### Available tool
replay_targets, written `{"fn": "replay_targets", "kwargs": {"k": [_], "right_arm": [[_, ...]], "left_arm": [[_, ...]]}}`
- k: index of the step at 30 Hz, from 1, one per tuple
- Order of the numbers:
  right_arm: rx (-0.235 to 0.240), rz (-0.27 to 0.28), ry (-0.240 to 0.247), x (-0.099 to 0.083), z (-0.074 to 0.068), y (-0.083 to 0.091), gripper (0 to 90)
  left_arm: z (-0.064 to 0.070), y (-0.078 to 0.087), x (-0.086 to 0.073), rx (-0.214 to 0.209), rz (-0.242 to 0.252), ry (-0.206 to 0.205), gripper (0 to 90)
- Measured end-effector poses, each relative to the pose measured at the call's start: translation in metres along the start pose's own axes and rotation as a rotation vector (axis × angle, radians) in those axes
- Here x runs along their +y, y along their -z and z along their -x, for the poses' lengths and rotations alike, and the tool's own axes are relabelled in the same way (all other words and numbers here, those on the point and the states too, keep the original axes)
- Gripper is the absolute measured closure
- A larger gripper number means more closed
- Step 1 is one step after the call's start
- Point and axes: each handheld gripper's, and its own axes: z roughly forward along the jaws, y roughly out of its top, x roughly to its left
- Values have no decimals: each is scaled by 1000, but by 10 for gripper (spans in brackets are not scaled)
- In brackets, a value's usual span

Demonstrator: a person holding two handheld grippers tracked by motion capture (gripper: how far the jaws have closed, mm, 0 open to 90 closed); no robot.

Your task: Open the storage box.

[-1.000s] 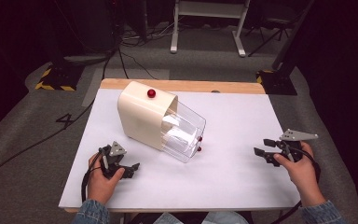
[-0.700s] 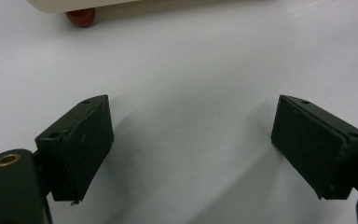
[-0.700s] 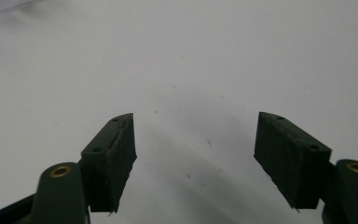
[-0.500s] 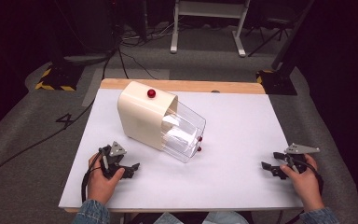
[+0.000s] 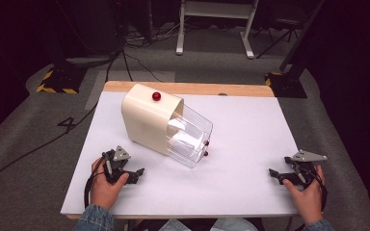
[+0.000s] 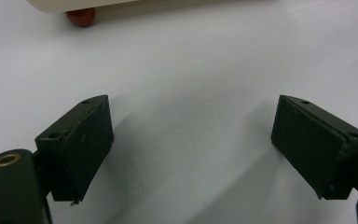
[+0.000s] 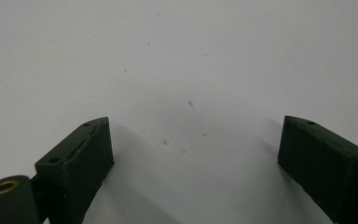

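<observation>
A cream box with a clear plastic front [image 5: 164, 126] lies tilted on the white table [image 5: 250, 125], with a red knob [image 5: 156, 96] on top and small red feet [image 5: 205, 148] at its clear end. My left gripper [image 5: 134, 174] rests on the table at the front left, open, nothing between its jaws. One red foot [image 6: 80, 17] and the cream edge show at the top of the left gripper view. My right gripper [image 5: 275, 175] sits at the front right, open and empty, low over the bare white surface [image 7: 186, 70].
The table's far wooden edge [image 5: 188, 88] borders grey carpet. Cables [image 5: 125, 53], a white stand [image 5: 214, 29] and yellow-black taped bases [image 5: 53, 79] lie beyond it. Broad bare surface lies between the two grippers.
My right gripper has moved toward the front edge and sunk lower onto the table. The left gripper and the box have stayed put.
</observation>
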Motion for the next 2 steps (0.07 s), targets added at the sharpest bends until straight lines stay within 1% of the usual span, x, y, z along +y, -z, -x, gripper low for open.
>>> {"fn": "replay_targets", "kwargs": {"k": [2], "right_arm": [[0, 0, 0, 0, 0, 0, 104]], "left_arm": [[0, 0, 0, -3, 0, 4, 128]]}}
